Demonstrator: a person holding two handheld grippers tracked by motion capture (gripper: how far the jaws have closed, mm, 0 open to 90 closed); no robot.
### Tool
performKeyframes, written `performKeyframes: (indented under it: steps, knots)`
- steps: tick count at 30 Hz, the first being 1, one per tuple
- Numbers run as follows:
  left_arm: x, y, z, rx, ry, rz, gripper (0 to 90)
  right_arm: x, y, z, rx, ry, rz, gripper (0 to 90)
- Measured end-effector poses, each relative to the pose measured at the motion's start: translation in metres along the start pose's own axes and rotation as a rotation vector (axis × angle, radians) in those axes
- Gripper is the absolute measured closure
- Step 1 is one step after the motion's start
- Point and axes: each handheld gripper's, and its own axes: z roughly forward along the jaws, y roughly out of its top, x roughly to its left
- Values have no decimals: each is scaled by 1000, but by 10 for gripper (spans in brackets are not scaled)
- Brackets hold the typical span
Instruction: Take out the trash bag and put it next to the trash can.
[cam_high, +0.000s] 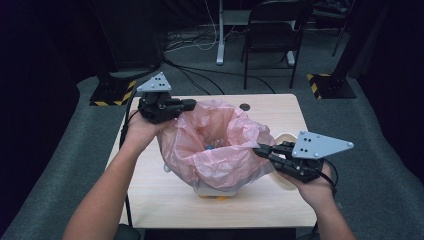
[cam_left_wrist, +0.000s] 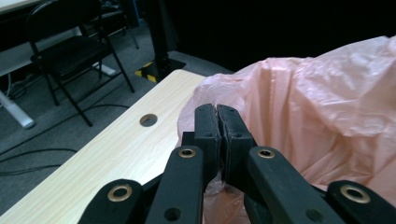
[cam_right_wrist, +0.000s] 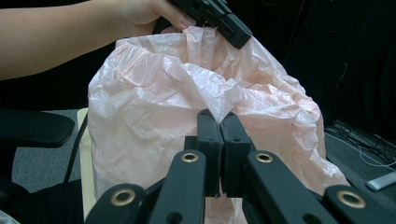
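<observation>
Pink bag (cam_high: 215, 142) pinched between both tongs' tips.

Dim room, grey carpet (cam_high: 390, 165); black folding chair (cam_high: 272, 30) beyond the wooden table (cam_high: 280, 112); cables (cam_high: 200, 45) trailing across floor.

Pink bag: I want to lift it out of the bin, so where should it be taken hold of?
Grip the pink bag by its loose upper rim, from opposite sides, as the left tool and right tool do: the thin film there bunches between the jaws.
</observation>
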Motion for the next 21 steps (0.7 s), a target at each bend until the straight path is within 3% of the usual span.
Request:
performKeyframes:
  steps: [10, 21]
  knots:
    - [-5, 2, -9, -32, -52, -16, 878, -2, 10, 4, 0, 3, -20, 884]
    - [-17, 4, -18, -56, -97, 5, 879, -7, 18, 14, -4, 20, -24, 884]
